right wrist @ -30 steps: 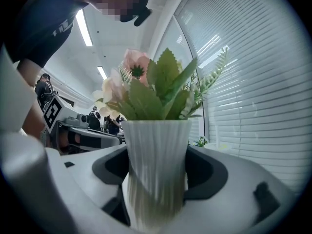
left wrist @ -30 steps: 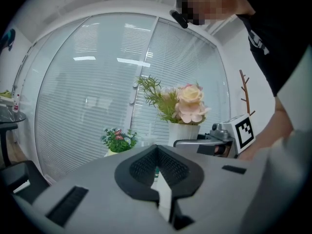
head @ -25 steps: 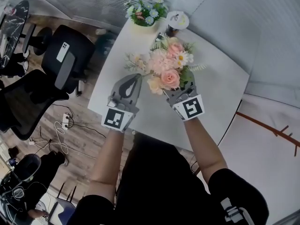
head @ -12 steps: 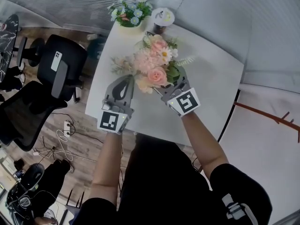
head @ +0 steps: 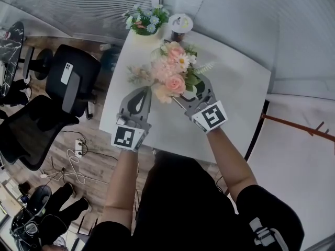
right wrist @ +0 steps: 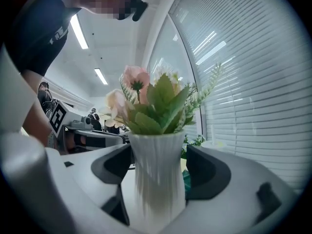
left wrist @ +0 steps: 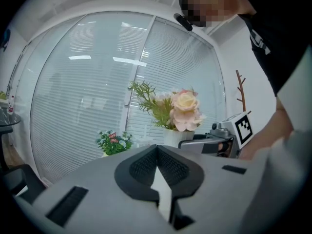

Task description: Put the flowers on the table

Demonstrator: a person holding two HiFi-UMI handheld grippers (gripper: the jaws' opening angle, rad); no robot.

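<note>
Flowers (head: 172,73) upright (vase (right wrist: 158,177) vertical) in right tool (head: 195,90).

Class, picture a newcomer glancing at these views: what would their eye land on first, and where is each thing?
The pink bouquet in its white vase draws the eye first, gripped by the right tool above the white table. To its left, the left tool is shut and empty. A small pot of blue flowers stands at the table's far corner.
</note>
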